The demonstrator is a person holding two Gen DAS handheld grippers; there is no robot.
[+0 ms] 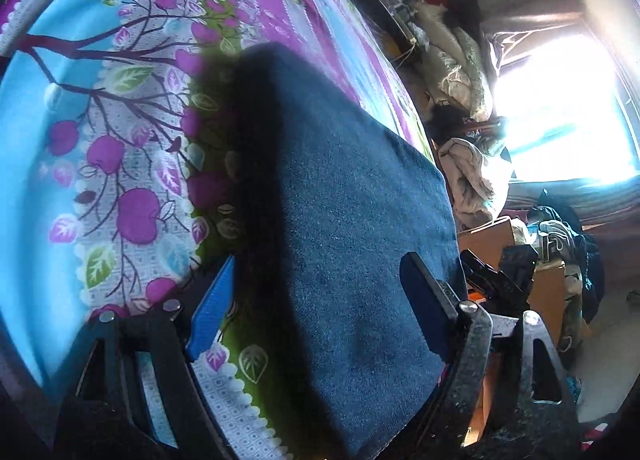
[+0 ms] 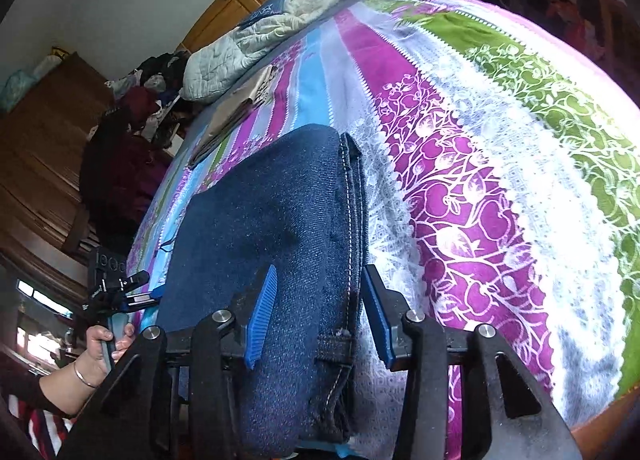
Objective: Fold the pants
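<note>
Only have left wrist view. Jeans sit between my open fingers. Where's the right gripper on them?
Observer: The right gripper is open, straddling the stitched side seam of the jeans. One finger is over denim, the other over the bedsheet.
Operator: Anything pinched?
Observer: No, the jaws are apart. A belt loop lies between them.
Operator: Do you see my left gripper from there?
Observer: Yes. The left gripper is at the opposite edge of the jeans. A hand wearing a bracelet holds its handle.

daylight | window [image 1: 560, 108] glare blown out | fisheye edges warped, dark
</note>
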